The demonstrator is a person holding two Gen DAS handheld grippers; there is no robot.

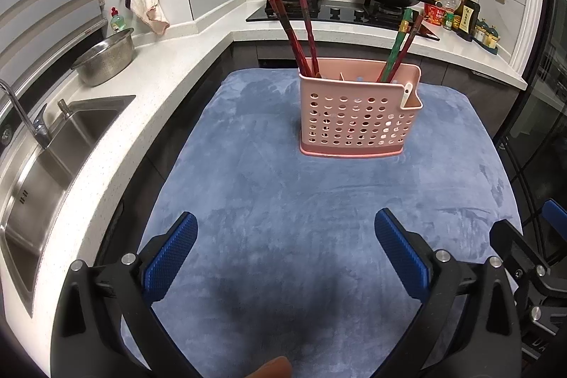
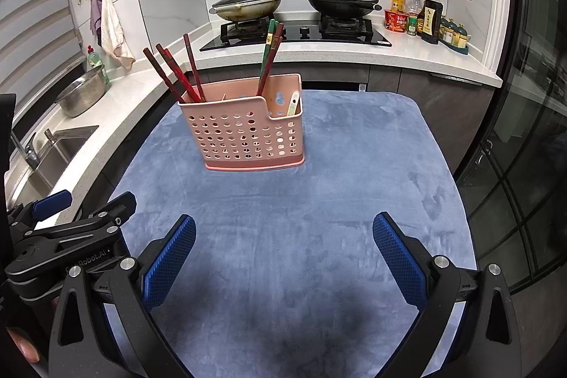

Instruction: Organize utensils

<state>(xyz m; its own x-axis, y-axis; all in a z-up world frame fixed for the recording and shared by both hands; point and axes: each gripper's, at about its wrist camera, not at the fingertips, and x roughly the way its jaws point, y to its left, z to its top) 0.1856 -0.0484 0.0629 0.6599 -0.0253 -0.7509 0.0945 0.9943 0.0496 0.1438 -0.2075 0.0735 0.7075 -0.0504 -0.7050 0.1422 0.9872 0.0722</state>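
On the blue cloth (image 1: 283, 201) only the pink caddy (image 1: 358, 116) of chopsticks (image 1: 297, 38) stands beyond both grippers' wide-open, empty fingers (image 1: 173, 254).

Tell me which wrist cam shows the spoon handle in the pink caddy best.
Right wrist: the pale spoon handle shows along its length inside the pink caddy's low corner pocket. Left wrist shows only its tip above the rim.

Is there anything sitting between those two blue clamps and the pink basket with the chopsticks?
Nothing visible. Only bare blue cloth lies between each open hand-held gripper, left and right, and the pink basket. The chopsticks already stand inside the basket.
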